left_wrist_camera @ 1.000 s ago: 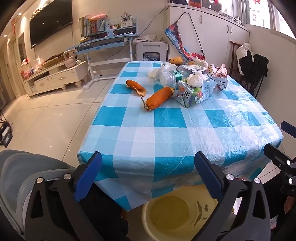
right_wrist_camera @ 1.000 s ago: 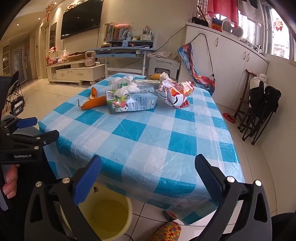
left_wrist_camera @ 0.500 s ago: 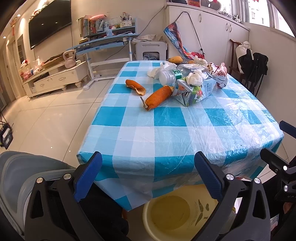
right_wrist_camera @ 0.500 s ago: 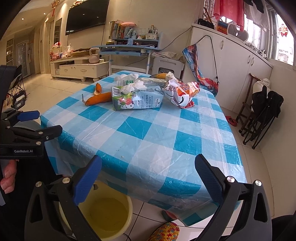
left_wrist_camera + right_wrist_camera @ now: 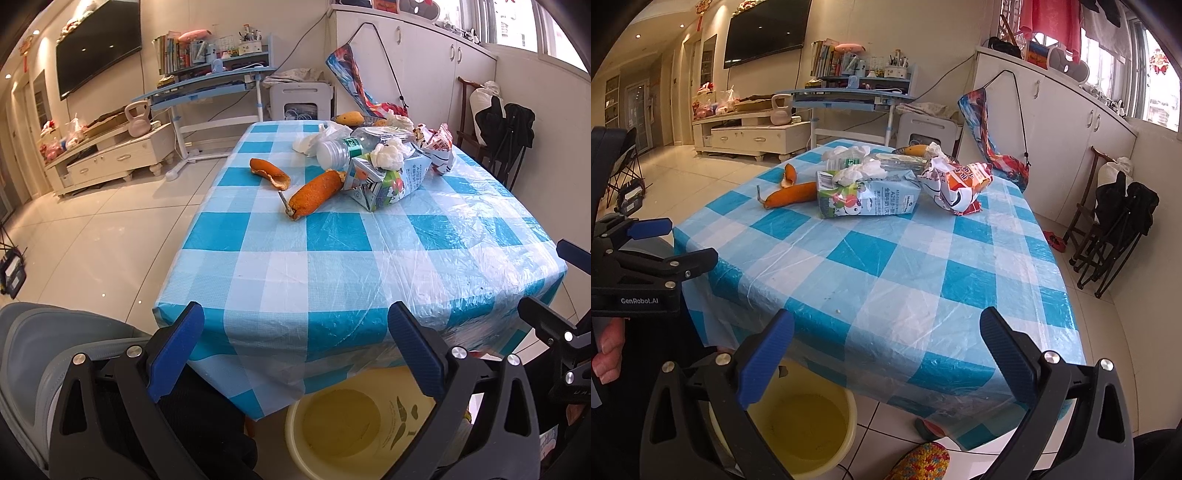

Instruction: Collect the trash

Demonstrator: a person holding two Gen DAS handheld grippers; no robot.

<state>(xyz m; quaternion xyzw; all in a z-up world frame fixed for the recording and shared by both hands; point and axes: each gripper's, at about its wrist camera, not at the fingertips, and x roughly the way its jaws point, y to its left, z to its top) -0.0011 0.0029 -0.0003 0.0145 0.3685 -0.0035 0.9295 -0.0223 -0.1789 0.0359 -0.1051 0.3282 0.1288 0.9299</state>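
Note:
Trash lies in a heap at the far end of a blue checked table (image 5: 332, 258): a milk carton (image 5: 388, 181) (image 5: 868, 197), two orange peels (image 5: 314, 192) (image 5: 269, 171), a plastic bottle (image 5: 340, 149), crumpled tissue (image 5: 391, 153) and a red-white snack wrapper (image 5: 956, 182). A yellow bin (image 5: 343, 424) (image 5: 801, 428) stands on the floor at the table's near edge. My left gripper (image 5: 295, 350) and right gripper (image 5: 886, 350) are both open and empty, held before the near edge above the bin.
A grey chair (image 5: 33, 350) is at my lower left. Folded black chairs (image 5: 1115, 229) stand by the right wall. A desk (image 5: 207, 85) and a TV cabinet (image 5: 110, 158) are beyond the table. A knitted slipper (image 5: 923, 461) lies on the floor.
Both grippers have drifted slightly closer to the table; the trash looks a little nearer. Both stay open and empty.

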